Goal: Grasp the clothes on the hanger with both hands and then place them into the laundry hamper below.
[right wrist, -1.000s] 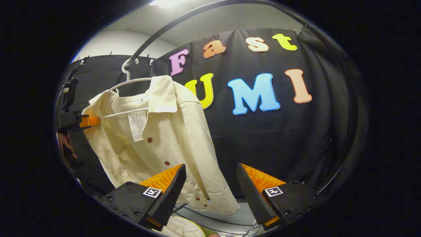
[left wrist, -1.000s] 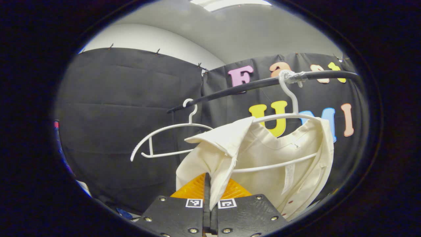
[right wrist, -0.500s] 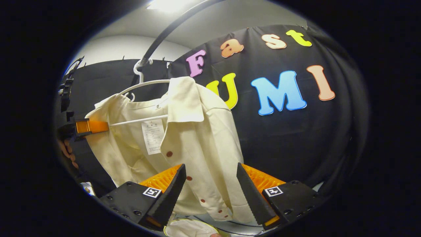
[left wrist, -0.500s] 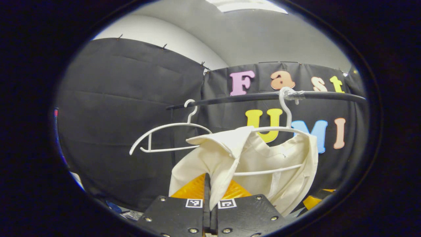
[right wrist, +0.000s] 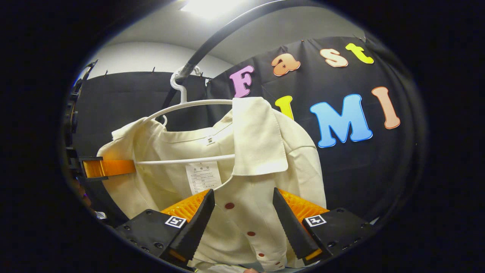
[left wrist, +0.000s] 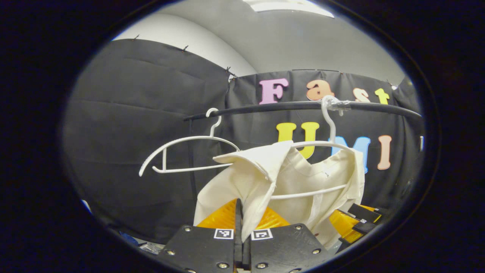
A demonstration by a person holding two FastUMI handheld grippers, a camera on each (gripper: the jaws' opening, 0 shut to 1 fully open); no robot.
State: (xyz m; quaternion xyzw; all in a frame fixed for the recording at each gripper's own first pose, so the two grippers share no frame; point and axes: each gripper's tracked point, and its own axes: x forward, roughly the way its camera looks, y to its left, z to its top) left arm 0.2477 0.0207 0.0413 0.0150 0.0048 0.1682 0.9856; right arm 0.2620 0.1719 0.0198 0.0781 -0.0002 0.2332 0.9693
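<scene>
shirt (right wrist: 242,159) hangs on hanger (right wrist: 189,108) under rail (left wrist: 288,107). l gripper (left wrist: 242,227) clamped on its left front edge. r gripper (right wrist: 242,223) jaws wide open, placket straight ahead between them w/ buttons running vertical; likely r needs to advance + close.

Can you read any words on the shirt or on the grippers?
Big tag in the shirt: print too small to read.
Small tag above it: too small to read.
Square marks on the left gripper and right gripper: patterns, no words.
</scene>
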